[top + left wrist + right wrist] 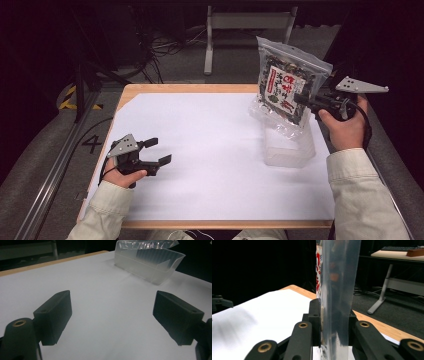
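Note:
My right gripper (301, 101) is shut on a clear snack bag (286, 82) with a red-and-white label and dark contents, held up in the air above the table's right side. In the right gripper view the bag (339, 290) stands edge-on, pinched between the two black jaws. Under the bag sits a clear plastic bin (288, 145) with crinkled clear packaging (272, 120) at its top. My left gripper (157, 151) rests open near the table's left edge with nothing between its fingers. In the left gripper view the bin (150, 263) lies ahead, beyond the open jaws.
A white sheet (210, 150) covers most of the wooden table (150, 89). Beyond the far edge are a grey floor with cables (170, 47) and a white desk frame (247, 22). A rail (55, 165) runs along the left side.

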`<state>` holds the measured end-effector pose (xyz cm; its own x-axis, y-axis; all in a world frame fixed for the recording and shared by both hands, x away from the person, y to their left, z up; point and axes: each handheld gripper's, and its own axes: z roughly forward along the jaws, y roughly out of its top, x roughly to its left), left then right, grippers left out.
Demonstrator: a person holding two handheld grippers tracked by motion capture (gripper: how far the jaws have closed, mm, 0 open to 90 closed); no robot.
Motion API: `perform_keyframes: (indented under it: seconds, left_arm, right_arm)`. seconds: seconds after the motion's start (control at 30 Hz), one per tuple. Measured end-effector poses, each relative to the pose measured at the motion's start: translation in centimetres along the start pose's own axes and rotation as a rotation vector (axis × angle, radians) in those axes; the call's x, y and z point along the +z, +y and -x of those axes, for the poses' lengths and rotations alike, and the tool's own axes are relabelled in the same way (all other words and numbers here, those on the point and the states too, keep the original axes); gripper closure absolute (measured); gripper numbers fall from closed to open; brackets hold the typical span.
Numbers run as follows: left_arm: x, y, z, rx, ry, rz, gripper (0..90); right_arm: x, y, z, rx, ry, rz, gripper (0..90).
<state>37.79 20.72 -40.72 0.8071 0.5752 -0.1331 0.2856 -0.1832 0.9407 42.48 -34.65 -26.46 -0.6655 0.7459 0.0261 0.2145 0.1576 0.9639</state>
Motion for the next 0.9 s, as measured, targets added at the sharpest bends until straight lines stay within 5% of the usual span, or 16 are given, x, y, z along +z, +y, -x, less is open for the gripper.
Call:
perform_keyframes:
  seconds: [0.47, 0.9]
  left_arm:
    - [0.0, 0.0, -0.1, -0.002, 0.002, -0.002, 17.0]
    - [0.0, 0.0, -0.1, -0.002, 0.004, -0.005, 17.1]
  right_arm:
    - [-0.1, -1.9, 1.5, 0.036, -0.091, -0.004, 75.9]
    - [-0.1, -3.5, 2.0, 0.064, -0.112, -0.016, 75.8]
